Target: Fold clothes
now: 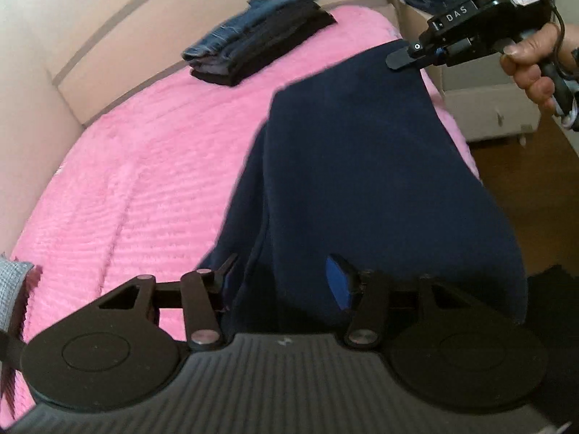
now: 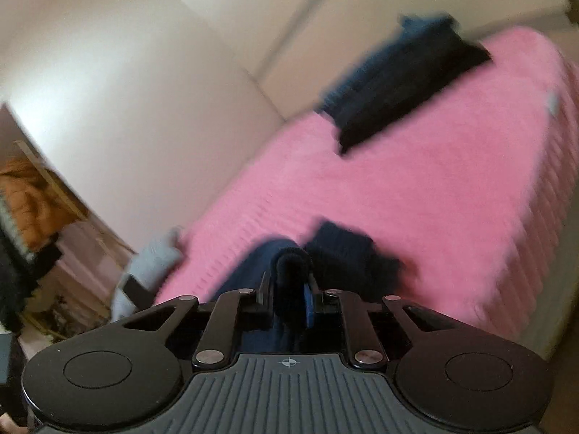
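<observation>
While the navy garment point(image 1: 362, 166) hangs stretched over the pink bed point(image 1: 144, 181), both tools have hold of it. At the end of the garment nearest the foot of the bed, the right claw point(image 1: 398, 59) is pinched together on the cloth, and a hand point(image 1: 535, 68) grips the tool's handle just beyond the bed's edge. From the right tool's own camera, its fingers are clamped on a bunched fold of the dark fabric point(image 2: 289, 267), with more of it lying crumpled on the bed just ahead; that view is blurred. The left claw point(image 1: 286, 271) sits at the garment's other end. Its fingers stand apart with cloth draped between and over them, one blue pad point(image 1: 338, 282) showing, so I cannot tell whether it truly grips. Farther up the bed, against the beige wall, a stack of folded clothes point(image 1: 257, 39) rests well apart from the garment. A grey cloth point(image 2: 152, 256) lies at the bed's near edge.
</observation>
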